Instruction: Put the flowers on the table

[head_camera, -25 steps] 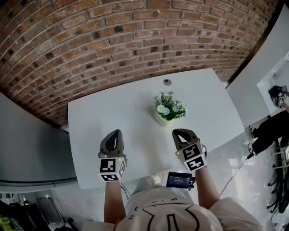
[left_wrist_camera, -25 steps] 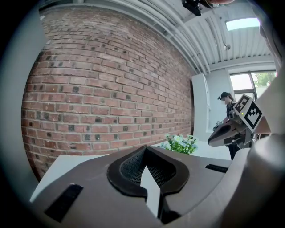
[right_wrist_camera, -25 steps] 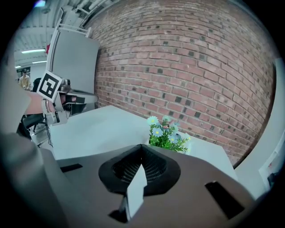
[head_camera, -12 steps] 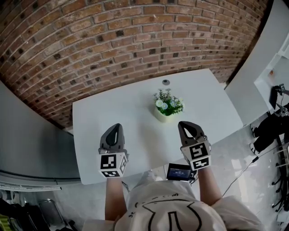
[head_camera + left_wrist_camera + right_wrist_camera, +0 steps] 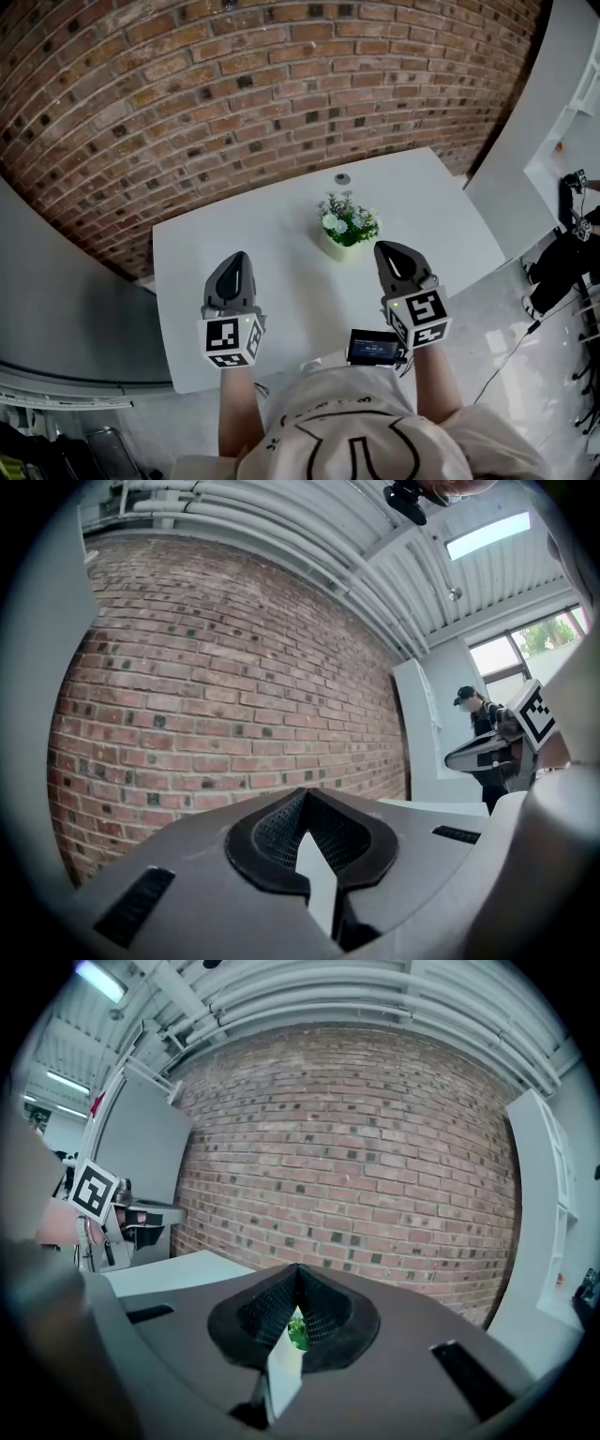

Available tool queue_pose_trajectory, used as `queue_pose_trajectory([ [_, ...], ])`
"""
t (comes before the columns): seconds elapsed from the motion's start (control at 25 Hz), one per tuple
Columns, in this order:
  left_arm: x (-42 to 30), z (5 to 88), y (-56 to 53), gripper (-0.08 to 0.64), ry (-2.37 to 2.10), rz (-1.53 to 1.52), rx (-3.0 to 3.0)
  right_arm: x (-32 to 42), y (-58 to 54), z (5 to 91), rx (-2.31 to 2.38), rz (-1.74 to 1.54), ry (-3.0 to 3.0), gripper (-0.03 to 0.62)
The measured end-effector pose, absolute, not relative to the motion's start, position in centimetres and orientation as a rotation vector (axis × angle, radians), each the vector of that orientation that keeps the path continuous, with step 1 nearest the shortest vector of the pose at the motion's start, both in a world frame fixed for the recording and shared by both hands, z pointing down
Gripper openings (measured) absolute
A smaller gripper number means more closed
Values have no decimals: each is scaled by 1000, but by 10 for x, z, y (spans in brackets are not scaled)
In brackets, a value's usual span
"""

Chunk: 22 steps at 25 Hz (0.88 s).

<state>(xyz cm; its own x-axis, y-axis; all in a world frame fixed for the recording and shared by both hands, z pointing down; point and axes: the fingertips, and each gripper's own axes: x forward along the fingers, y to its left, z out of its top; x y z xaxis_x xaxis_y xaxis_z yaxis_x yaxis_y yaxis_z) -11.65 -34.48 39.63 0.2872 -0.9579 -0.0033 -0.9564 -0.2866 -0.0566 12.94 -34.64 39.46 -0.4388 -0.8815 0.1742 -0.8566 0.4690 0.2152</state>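
**A:** what's the left gripper (image 5: 232, 270) doing?

**B:** From my end its jaws are pinched together with nothing in them. It's hovering over the near-left part of the white table (image 5: 281, 225).

**A:** and the flowers?

**B:** The flowers (image 5: 348, 223) sit upright in their pale pot mid-table, apart from both claws. The right gripper (image 5: 397, 259) is just right of them, jaws closed, empty. That green speck past its tips is probably the plant, too tiny to swear.

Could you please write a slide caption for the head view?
Potted flowers on a white table by a brick wall; left gripper and right gripper shut, empty.
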Motion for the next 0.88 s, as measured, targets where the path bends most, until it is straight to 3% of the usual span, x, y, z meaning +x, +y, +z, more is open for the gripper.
queue_pose_trajectory([
  [0.88, -118, 369, -392, 12, 1748, 0, -2463, 133, -389, 373, 1524, -213, -2452, 17],
])
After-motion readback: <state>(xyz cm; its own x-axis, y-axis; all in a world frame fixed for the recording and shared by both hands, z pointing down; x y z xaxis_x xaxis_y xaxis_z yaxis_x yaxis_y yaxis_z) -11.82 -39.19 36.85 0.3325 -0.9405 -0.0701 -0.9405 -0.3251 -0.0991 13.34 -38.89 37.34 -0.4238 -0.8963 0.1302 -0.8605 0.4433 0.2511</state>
